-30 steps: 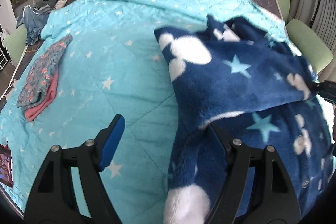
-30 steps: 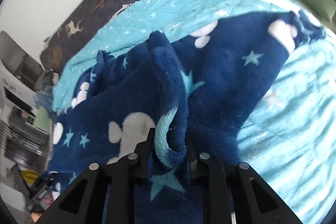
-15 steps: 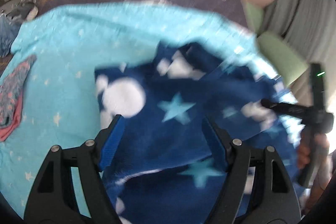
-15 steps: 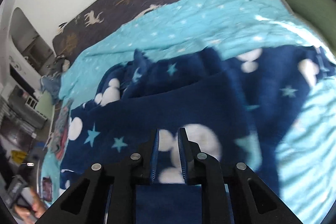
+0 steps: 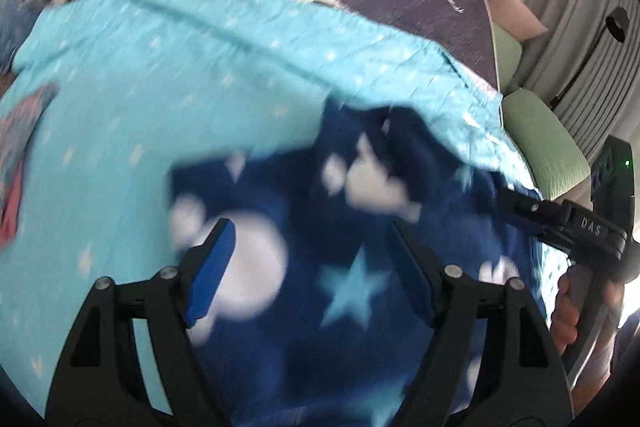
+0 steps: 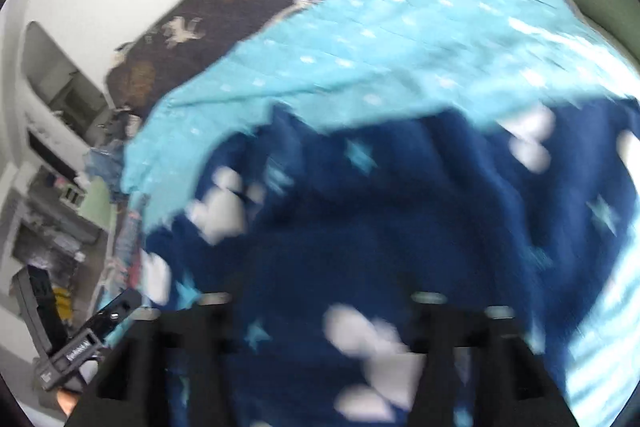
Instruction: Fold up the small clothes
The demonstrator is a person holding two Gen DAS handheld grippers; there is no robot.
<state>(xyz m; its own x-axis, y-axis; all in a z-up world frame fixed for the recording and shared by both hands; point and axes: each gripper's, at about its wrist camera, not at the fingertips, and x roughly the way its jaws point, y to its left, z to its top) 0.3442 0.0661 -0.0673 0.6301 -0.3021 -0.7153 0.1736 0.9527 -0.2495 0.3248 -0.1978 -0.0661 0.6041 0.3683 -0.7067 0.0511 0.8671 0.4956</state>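
Lying soft and thick on the quilt (image 5: 168, 99), the fleece garment (image 5: 344, 291) wants an edge grip; left gripper (image 5: 312, 267) is gaping, right gripper (image 6: 320, 307) seemingly too, though blurred.

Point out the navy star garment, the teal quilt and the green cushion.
navy star garment (image 5: 348, 291): left wrist view, on a light blue star.
teal quilt (image 5: 160, 87): left wrist view, bare stretch left of centre.
green cushion (image 5: 544, 147): left wrist view, top face.
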